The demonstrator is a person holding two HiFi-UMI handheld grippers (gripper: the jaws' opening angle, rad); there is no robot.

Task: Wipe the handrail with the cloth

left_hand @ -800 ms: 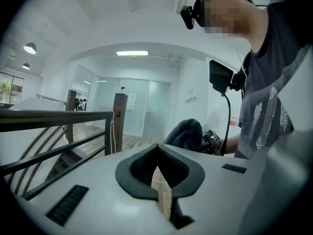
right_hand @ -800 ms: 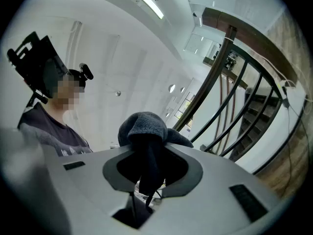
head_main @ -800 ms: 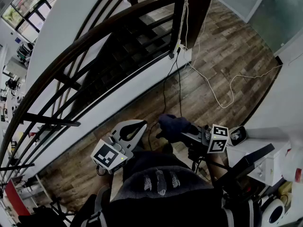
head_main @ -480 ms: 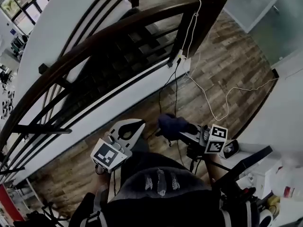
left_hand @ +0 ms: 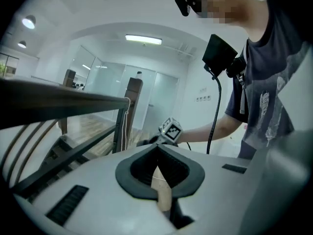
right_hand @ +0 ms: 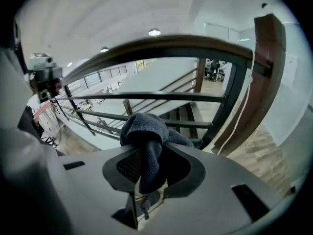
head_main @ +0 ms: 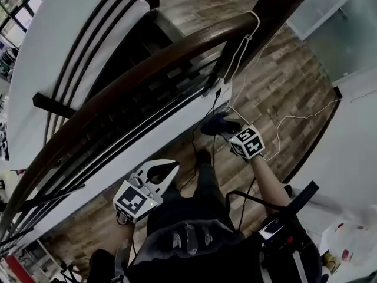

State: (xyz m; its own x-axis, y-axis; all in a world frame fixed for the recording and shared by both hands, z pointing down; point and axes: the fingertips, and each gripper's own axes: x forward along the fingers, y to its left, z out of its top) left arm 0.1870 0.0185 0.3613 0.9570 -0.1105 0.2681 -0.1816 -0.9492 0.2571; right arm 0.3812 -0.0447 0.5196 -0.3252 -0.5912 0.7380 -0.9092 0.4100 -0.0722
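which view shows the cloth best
The right gripper view: the cloth sits large and centred, clamped in the right gripper. The head view shows only a small dark lump; the left gripper view, a distant sliver.

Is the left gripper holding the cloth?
No, the left gripper has its jaws together on nothing, while the dark cloth is pinched in the right gripper.

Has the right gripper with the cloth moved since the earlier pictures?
Yes. The right gripper, shut on the cloth, has gone forward, away from the person's body and toward the foot of the railing post, below the handrail.
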